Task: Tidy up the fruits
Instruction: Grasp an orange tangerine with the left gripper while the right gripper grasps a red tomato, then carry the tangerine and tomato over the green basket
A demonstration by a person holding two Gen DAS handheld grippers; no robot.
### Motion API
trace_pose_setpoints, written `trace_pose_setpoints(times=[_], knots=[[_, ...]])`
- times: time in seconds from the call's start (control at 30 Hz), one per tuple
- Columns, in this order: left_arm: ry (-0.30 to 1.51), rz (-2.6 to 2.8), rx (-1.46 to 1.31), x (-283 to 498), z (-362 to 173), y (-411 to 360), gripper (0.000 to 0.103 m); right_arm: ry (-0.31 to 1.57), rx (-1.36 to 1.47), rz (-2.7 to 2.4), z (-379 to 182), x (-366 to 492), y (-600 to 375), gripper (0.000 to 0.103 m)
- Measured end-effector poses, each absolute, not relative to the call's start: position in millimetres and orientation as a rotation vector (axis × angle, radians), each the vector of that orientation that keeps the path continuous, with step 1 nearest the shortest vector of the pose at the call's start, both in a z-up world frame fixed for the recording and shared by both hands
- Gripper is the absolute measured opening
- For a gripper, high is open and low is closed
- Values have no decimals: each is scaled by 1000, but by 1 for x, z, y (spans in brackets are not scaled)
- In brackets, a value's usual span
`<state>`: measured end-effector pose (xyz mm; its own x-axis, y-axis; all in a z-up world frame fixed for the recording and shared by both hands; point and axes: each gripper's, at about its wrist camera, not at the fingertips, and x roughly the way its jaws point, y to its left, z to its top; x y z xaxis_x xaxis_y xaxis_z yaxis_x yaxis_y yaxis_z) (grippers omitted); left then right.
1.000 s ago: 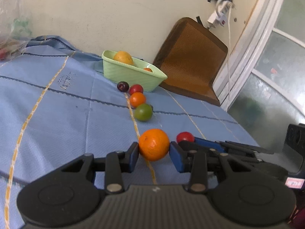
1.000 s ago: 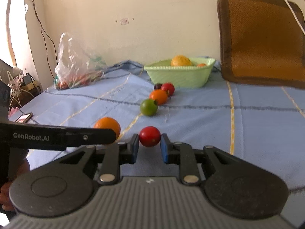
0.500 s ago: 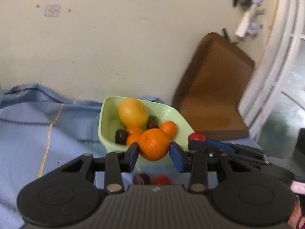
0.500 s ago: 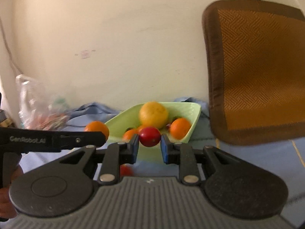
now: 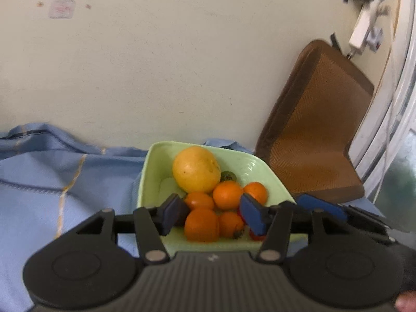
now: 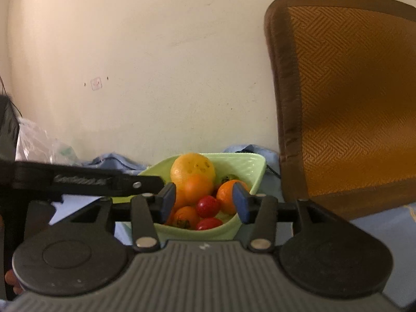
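A light green bowl (image 5: 256, 167) stands on the blue cloth against the wall. It holds a large yellow fruit (image 5: 196, 173), several oranges (image 5: 201, 224) and small red fruits (image 6: 207, 206). My left gripper (image 5: 212, 214) is open and empty just above the bowl's near rim. My right gripper (image 6: 205, 202) is open and empty over the bowl (image 6: 247, 166) from the right side; its blue fingers (image 5: 321, 206) also show in the left wrist view. The left gripper's black arm (image 6: 85, 180) crosses the right wrist view at left.
A brown woven cushion (image 5: 316, 140) (image 6: 348, 98) leans on the wall right of the bowl. Blue cloth with yellow stripes (image 5: 52, 182) covers the surface. A clear plastic bag (image 6: 44, 145) lies at the far left. A window frame (image 5: 390, 119) stands at right.
Both grippers opened: the orange and the red fruit they held now lie in the bowl. Both grippers have come closer to the bowl.
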<state>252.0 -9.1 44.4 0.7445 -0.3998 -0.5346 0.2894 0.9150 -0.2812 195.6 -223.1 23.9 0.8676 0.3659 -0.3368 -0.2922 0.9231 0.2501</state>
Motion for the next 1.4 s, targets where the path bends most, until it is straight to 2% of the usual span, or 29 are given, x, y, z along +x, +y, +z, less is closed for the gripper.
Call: trace_pose_setpoints(times=[0.17, 0.27, 0.3, 0.4, 0.53, 0.67, 1.03, 1.1, 1.13, 1.17, 1.4], knots=[[618, -393, -239, 206, 46, 18, 53, 402, 216, 385, 28, 162, -228, 49], [641, -409, -256, 188, 39, 26, 53, 462, 215, 420, 20, 147, -223, 44], [649, -408, -249, 185, 35, 27, 52, 479, 205, 428, 17, 145, -220, 39], [703, -399, -278, 189, 26, 30, 50, 525, 171, 440, 13, 148, -208, 31], [737, -457, -375, 190, 24, 36, 47, 545, 189, 491, 13, 144, -203, 31], [714, -496, -334, 179, 24, 28, 47, 561, 166, 482, 11, 152, -199, 31], [754, -558, -252, 176, 8, -3, 49, 624, 333, 476, 3, 174, -214, 33], [754, -543, -207, 174, 5, -10, 44, 647, 344, 491, 0, 177, -213, 33], [743, -529, -185, 171, 5, -10, 34, 652, 355, 504, 1, 178, -212, 33], [742, -523, -175, 171, 5, -9, 30, 656, 363, 519, 1, 179, -210, 33], [727, -443, -282, 162, 5, 32, 30, 707, 275, 537, -3, 187, -190, 33]])
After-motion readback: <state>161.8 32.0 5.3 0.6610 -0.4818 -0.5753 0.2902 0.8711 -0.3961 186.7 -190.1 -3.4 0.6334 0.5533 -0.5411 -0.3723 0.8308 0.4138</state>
